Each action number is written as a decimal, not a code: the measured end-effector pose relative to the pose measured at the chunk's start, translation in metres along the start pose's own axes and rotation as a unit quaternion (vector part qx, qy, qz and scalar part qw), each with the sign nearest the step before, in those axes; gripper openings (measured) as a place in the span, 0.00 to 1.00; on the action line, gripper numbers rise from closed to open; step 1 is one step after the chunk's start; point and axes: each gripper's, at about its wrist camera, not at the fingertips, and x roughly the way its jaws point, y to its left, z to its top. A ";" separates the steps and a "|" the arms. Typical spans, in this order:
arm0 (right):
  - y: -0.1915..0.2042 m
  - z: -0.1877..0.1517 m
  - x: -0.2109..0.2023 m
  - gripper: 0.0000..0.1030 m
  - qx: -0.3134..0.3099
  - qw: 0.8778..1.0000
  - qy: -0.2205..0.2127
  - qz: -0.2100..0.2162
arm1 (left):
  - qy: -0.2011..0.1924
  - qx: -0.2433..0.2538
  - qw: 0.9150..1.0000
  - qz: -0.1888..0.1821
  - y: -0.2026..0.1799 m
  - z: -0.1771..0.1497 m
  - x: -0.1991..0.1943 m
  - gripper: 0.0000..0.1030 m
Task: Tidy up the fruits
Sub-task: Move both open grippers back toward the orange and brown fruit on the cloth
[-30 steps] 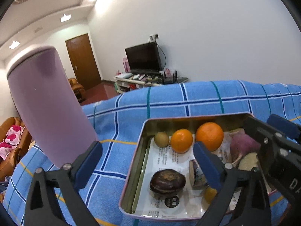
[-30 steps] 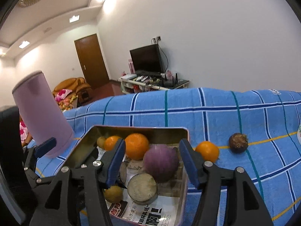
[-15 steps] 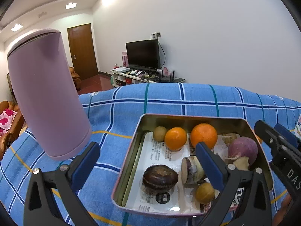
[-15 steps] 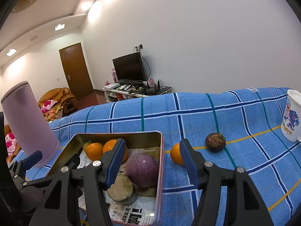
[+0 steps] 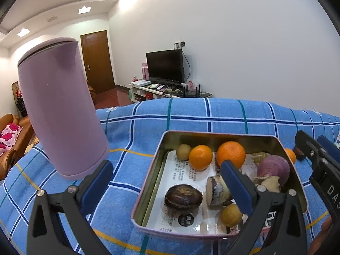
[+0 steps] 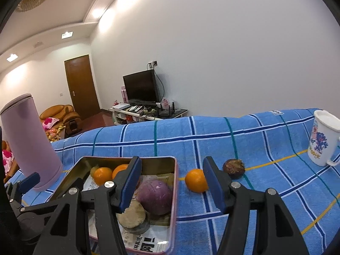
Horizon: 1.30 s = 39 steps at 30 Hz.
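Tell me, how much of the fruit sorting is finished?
Most of it looks done: the metal tin already holds two oranges, a purple fruit and other pieces. Nothing is in hand; the right gripper and left gripper are both open and empty. Left on the blue cloth: one orange and a dark brown fruit.

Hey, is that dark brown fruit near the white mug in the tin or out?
Out. The dark brown fruit lies on the blue cloth, right of the tin.

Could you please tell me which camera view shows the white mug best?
The right wrist view: the white mug stands whole and upright on the blue cloth, its printed picture and handle visible. In the left wrist view only a sliver at the right edge may be it; I cannot tell.
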 end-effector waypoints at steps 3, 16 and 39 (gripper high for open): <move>-0.004 0.000 -0.003 0.60 0.000 1.000 -0.002 -0.009 | 0.000 -0.001 1.000 0.000 -0.002 -0.001 -0.002 1.00; -0.017 -0.001 -0.013 0.60 -0.011 0.999 -0.010 -0.034 | -0.010 0.011 1.000 0.001 -0.016 -0.008 -0.019 1.00; -0.097 0.000 -0.024 0.60 0.001 0.997 0.034 -0.065 | 0.001 0.038 0.999 -0.032 -0.063 -0.019 -0.043 1.00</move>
